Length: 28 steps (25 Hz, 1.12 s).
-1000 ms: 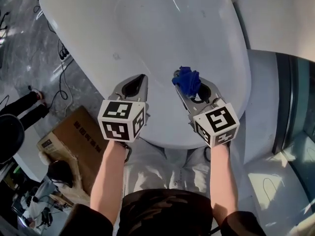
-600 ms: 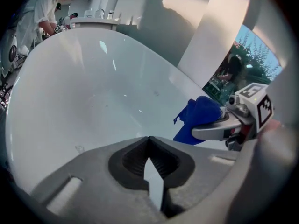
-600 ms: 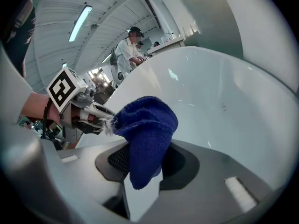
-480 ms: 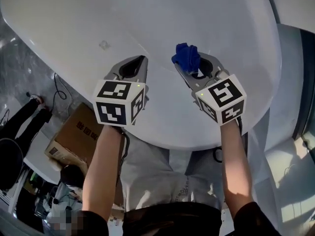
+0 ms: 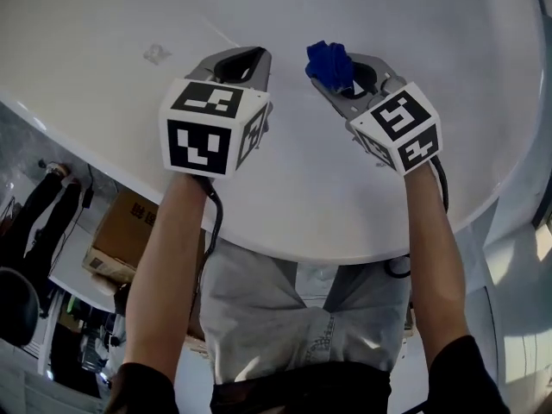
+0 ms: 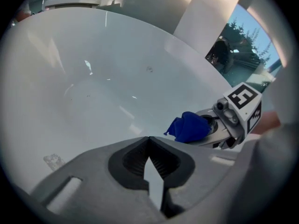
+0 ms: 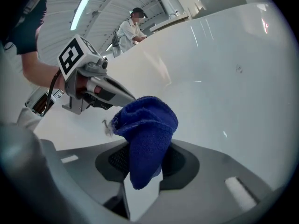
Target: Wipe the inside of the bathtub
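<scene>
A white bathtub (image 5: 285, 222) fills the head view, its near rim just ahead of my body. My right gripper (image 5: 326, 74) reaches over the rim into the tub, shut on a bunched blue cloth (image 5: 329, 63). That blue cloth (image 7: 145, 136) hangs folded between the jaws in the right gripper view. My left gripper (image 5: 248, 60) is held beside it to the left, shut with nothing between its jaws, also above the tub's inside. From the left gripper view I see the blue cloth (image 6: 189, 126) at the right gripper's tip over the smooth tub wall (image 6: 93, 87).
A small mark or drain fitting (image 5: 155, 54) shows on the tub's inside at the left. Below the rim on the left stand a cardboard box (image 5: 121, 231) and cables on the floor. A person (image 7: 131, 29) stands beyond the tub in the right gripper view.
Both grippers have moved forward over the rim and farther into the tub, side by side. The cloth stays in the right gripper's jaws.
</scene>
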Available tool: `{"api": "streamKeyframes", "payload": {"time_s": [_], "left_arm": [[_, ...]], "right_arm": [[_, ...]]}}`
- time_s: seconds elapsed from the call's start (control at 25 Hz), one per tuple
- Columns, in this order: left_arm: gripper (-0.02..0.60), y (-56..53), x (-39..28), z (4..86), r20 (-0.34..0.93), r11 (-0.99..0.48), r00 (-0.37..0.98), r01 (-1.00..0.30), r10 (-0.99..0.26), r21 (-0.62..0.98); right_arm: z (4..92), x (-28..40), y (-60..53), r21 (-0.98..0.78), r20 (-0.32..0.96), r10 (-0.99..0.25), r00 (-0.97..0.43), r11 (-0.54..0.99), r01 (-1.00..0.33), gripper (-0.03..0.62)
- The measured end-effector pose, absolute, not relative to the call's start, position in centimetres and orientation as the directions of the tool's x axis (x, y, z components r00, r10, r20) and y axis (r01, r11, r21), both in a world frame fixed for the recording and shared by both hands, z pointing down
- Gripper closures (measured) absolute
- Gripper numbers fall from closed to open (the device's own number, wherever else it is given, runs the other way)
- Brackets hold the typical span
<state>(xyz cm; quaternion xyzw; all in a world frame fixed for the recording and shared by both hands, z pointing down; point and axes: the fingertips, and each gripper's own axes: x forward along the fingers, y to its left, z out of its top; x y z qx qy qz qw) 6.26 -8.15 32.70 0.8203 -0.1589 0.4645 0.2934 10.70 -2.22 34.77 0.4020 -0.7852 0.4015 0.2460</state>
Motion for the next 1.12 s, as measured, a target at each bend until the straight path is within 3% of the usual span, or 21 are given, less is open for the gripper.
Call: {"api": "streamKeyframes", "payload": {"time_s": [0.44, 0.88, 1.12], "left_arm": [[0.580, -8.5, 7.9, 36.7, 0.878, -0.886, 0.465, -0.352, 0.114, 0.301], [0.580, -8.1, 8.0, 39.3, 0.883, -0.835, 0.439, -0.412, 0.168, 0.364], [0.580, -7.6, 8.7, 41.4, 0.896, -0.815, 0.417, -0.458, 0.155, 0.354]], "right_arm": [[43.6, 8.9, -0.2, -0.435, 0.779, -0.236, -0.581, 0.463, -0.772, 0.450], [50.3, 8.1, 3.3, -0.488, 0.820, -0.023, -0.572, 0.493, -0.720, 0.450], [54.1, 8.1, 4.7, -0.502, 0.826, 0.007, -0.564, 0.463, -0.730, 0.450]]}}
